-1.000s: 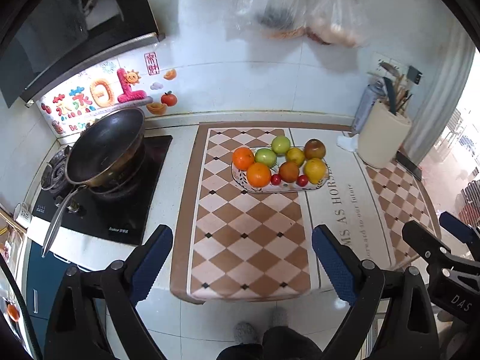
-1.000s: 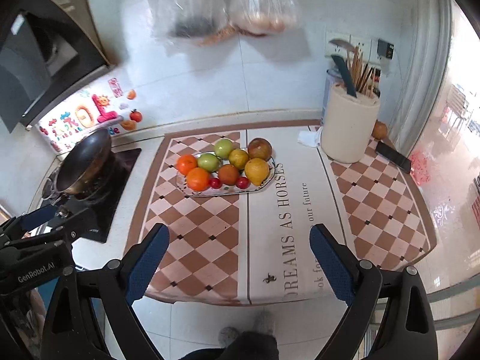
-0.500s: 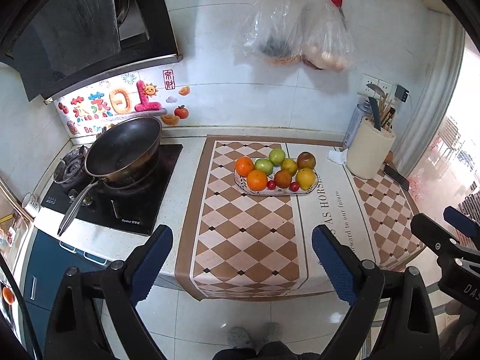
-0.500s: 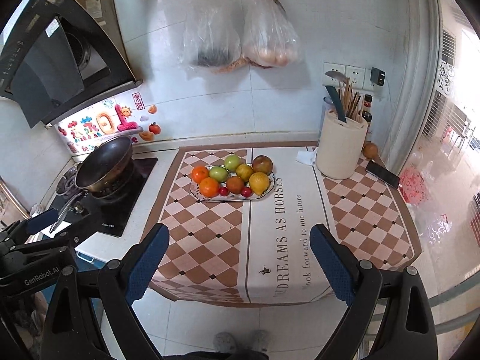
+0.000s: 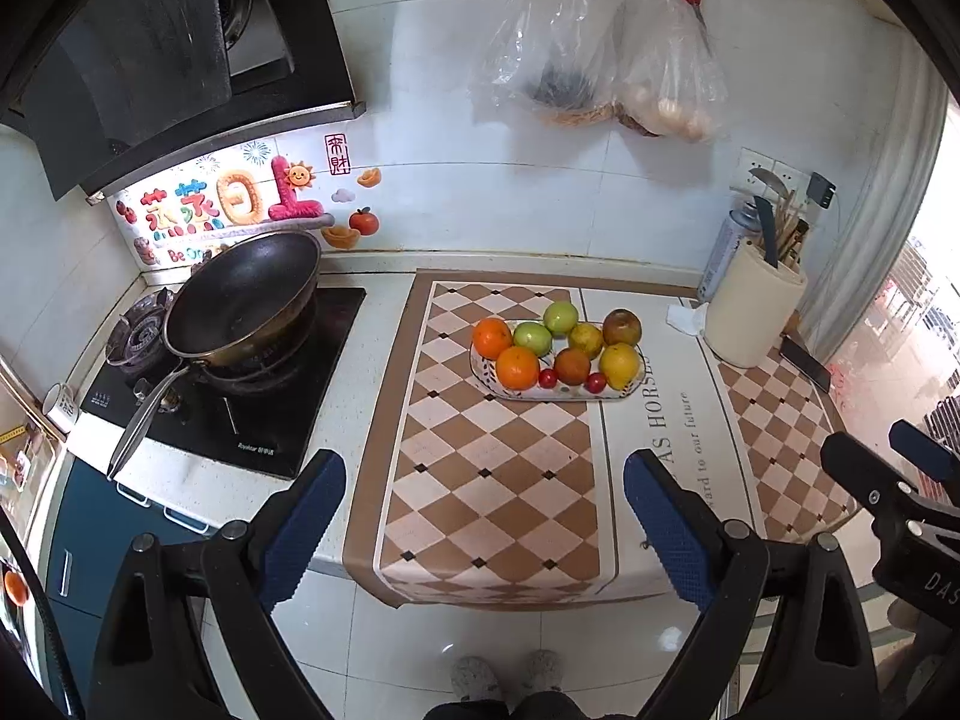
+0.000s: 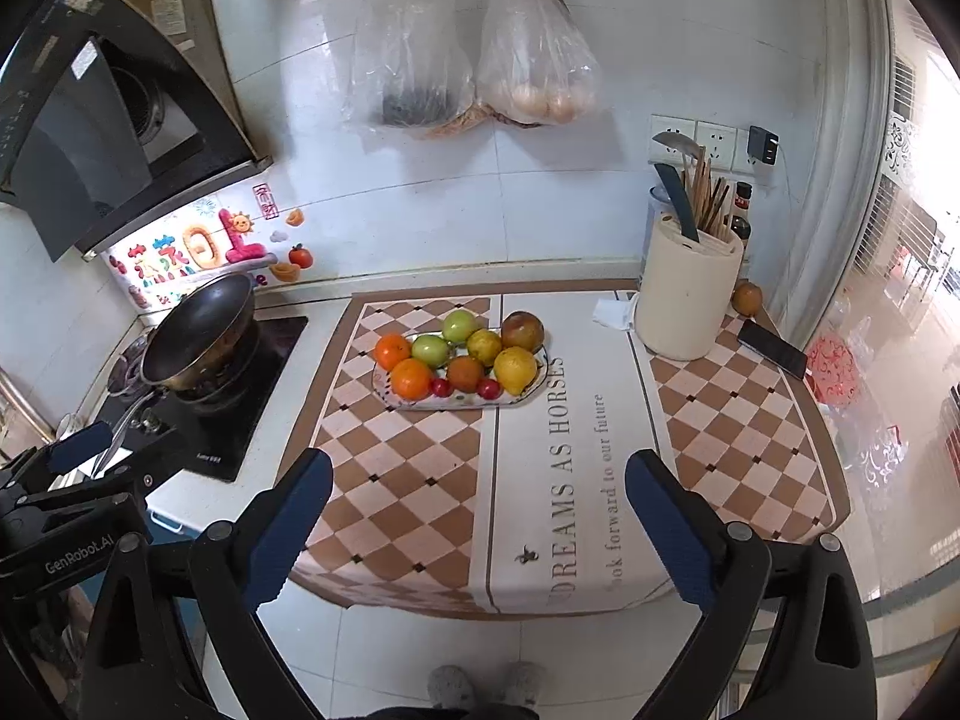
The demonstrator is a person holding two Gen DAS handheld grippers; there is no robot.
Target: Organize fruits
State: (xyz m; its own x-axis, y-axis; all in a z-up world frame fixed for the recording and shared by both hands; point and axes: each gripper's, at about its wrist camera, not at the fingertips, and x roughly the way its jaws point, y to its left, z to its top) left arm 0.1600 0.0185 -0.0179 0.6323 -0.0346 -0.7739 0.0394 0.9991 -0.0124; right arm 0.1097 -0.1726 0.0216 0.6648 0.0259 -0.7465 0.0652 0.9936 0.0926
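Observation:
A patterned oval plate (image 5: 637,384) sits on the checkered mat in mid-counter, holding several fruits: two oranges (image 5: 517,367), two green apples (image 5: 531,337), a yellow lemon (image 5: 620,365), a brown-red apple (image 5: 621,327) and small red cherry tomatoes (image 5: 547,378). The plate (image 6: 540,385) and its oranges (image 6: 411,378) also show in the right wrist view. My left gripper (image 5: 483,516) is open and empty, held back off the counter's front edge. My right gripper (image 6: 479,516) is open and empty, likewise back from the counter, to the right of the left one.
A black wok (image 5: 240,297) sits on the stove at the left. A cream utensil holder (image 6: 687,300) stands at the back right, with a phone (image 6: 771,349) and a lone brown fruit (image 6: 747,298) beside it. Two plastic bags (image 6: 468,78) hang on the wall.
Both grippers have pulled back and up from the counter, so the plate looks smaller and farther. Both stay open and empty. The fruits have not moved.

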